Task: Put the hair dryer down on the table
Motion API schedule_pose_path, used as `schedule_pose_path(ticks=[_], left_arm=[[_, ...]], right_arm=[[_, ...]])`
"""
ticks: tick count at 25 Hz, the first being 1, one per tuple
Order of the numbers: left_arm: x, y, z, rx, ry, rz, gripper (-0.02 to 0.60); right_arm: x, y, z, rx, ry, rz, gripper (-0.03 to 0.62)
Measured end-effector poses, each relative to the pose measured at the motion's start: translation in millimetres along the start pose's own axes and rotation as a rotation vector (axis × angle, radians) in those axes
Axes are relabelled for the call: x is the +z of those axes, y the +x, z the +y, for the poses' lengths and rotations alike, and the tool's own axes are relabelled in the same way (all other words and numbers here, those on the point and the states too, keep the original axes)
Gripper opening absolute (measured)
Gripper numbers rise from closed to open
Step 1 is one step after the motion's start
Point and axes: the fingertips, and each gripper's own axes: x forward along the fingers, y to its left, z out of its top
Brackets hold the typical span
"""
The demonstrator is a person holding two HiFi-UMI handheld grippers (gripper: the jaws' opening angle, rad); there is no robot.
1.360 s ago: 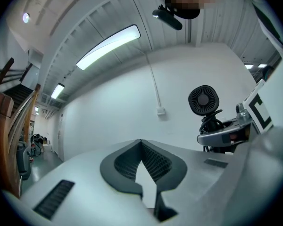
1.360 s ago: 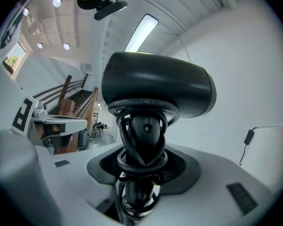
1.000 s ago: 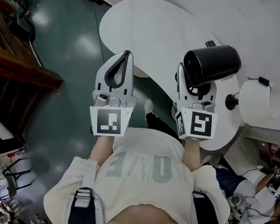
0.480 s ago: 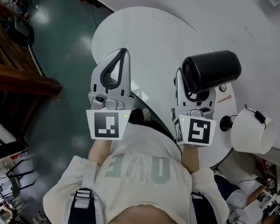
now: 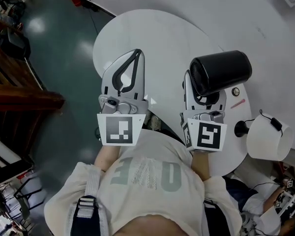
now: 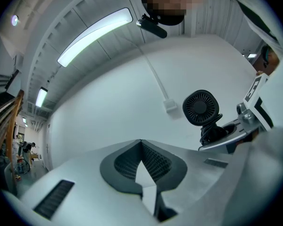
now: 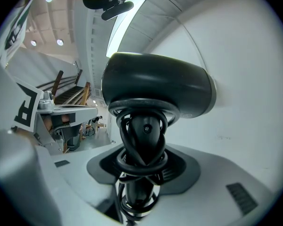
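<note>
Right tool (image 5: 201, 93) clamps the black hair dryer (image 5: 220, 73) by its cord-wrapped handle, lifted over the white desk (image 5: 157, 38); my left tool (image 5: 124, 77) is closed, empty. I judge this the carry: next I lower it onto bare desk, then release.

Both forearms reach forward from the torso, side by side, with the 2 grippers near each other and pointing the same way. The left gripper (image 5: 135, 54) has its jaws closed tip to tip, with nothing between them. The right gripper (image 5: 200, 86) is clamped on the handle of the hair dryer (image 5: 220, 72).
</note>
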Motion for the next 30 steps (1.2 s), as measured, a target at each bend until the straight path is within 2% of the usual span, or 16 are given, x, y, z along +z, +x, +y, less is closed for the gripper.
schedule_pose_path(ticks=[7,14,21,25,30], left_arm=[[-24,8,0,-0.03,-0.014,0.071,0.003],[-43,13,6,-0.025,-0.092,0.108,0.003],[-54,20,12,-0.024,-0.107,0.128,0.003],[-60,22,11,-0.025,-0.118,0.135,0.003],[-68,23,11,-0.021,-0.131,0.157,0.003]], right_arm=[[-7,13,9,0.001,0.006,0.026,0.207],[-10,22,12,-0.004,0.006,0.04,0.207],[-16,33,12,0.0,-0.004,0.068,0.207],[-37,45,6,0.002,0.001,0.141,0.207],[-93,71,-1,0.007,0.031,0.316,0.207]])
